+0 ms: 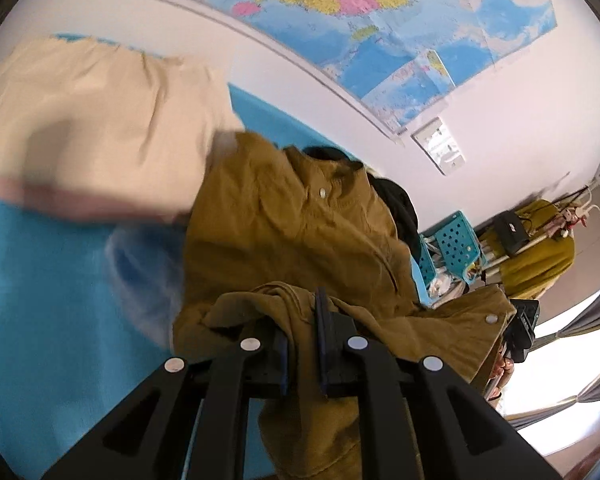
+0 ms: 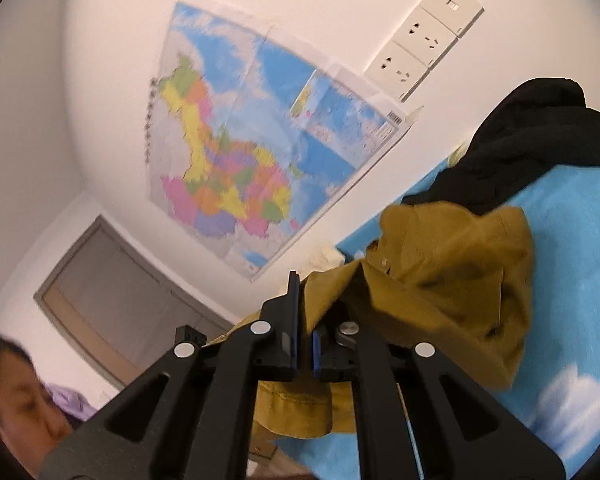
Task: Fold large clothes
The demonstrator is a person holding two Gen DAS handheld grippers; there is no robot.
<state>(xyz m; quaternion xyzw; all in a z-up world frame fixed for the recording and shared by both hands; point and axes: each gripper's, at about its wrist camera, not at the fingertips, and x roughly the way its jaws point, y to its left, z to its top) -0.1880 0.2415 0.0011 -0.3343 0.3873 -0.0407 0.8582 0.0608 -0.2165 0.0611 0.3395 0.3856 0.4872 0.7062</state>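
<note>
- The left gripper (image 1: 303, 332) had its black, blue-padded fingers (image 1: 322, 320) closed to a narrow gap, pinching a bunched fold of the mustard jacket (image 1: 300, 232).
- The right gripper (image 2: 303, 312) was likewise pressed nearly together, clamping an edge of the same jacket (image 2: 452, 280), whose cloth draped over its right finger.
- The jacket was a matte, woven, heavily creased garment with pale round snap buttons (image 1: 322, 191); it lay partly lifted over the blue sheet (image 1: 40, 300).
- The sheet was smooth, bright blue and printed with white clouds (image 2: 572, 400).
- A beige garment (image 1: 92, 120), soft and wrinkled though blurred, lay on the sheet beyond the jacket's left side.
- A black, limp garment (image 2: 532, 140) was heaped just behind the jacket's collar.
- A glossy, creased wall map (image 2: 240, 152) hung on the white wall, with white sockets (image 2: 424, 40) beside it.
</note>
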